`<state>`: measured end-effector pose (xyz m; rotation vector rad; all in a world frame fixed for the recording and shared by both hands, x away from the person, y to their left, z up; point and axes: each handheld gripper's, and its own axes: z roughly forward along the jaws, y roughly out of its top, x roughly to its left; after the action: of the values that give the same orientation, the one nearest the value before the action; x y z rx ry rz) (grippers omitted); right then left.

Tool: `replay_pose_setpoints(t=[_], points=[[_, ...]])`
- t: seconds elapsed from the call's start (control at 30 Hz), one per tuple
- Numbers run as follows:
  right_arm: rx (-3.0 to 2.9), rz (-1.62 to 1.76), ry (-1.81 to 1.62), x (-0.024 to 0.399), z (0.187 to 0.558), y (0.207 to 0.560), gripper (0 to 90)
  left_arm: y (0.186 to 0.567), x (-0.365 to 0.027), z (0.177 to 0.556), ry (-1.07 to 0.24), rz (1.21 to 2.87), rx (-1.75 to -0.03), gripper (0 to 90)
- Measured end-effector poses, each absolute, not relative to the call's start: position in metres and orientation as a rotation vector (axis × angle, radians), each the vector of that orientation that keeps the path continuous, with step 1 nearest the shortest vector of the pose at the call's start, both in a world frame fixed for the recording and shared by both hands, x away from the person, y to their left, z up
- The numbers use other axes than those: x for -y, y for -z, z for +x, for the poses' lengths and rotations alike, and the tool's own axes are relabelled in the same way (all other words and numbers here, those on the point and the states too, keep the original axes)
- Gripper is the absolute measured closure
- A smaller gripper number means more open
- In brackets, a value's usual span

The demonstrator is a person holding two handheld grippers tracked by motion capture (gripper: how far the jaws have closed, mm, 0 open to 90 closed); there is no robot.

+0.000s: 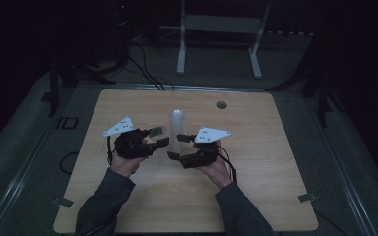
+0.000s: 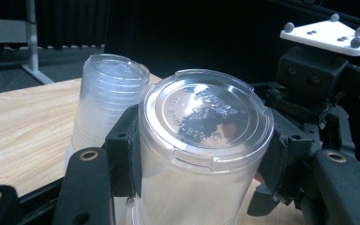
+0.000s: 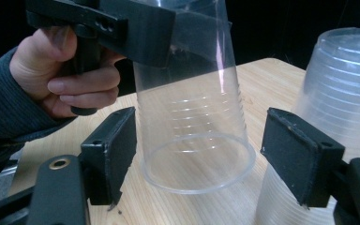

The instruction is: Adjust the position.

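A clear plastic cup (image 2: 201, 140) is held upside down just above the wooden table (image 1: 128, 196), its flat base facing the left gripper view. My left gripper (image 1: 160, 137) is shut on its upper part, pads pressed on both sides. My right gripper (image 3: 201, 159) stands open around the cup's (image 3: 192, 117) wide rim, with a gap between each pad and the plastic. A stack of several clear cups (image 1: 177, 123) stands upside down right behind the two grippers, and it rises beside the right jaw in the right gripper view (image 3: 342, 93).
A small round hole (image 1: 221, 104) sits near the table's far edge. Beyond the table a white metal frame (image 1: 219, 29) stands on the dark floor with cables (image 1: 145, 69) running across it. The room is dim.
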<state>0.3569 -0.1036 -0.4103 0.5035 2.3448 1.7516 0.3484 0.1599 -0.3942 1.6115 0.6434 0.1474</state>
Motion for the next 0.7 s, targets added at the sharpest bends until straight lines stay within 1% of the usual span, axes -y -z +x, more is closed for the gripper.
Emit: replay_pose_setpoints(t=[0.1, 0.7], points=[[-2.336, 0.505, -1.762, 0.1017, 0.3567, 0.4100, 23.2, 0.3950, -0.1618, 0.3489, -0.123, 1.583, -0.649, 41.2], [-2.309, 0.508, -1.827, 0.0943, 0.3593, 0.4102, 24.0, 0.3983, -0.1641, 0.3511, -0.050, 1.508, -0.659, 41.3]])
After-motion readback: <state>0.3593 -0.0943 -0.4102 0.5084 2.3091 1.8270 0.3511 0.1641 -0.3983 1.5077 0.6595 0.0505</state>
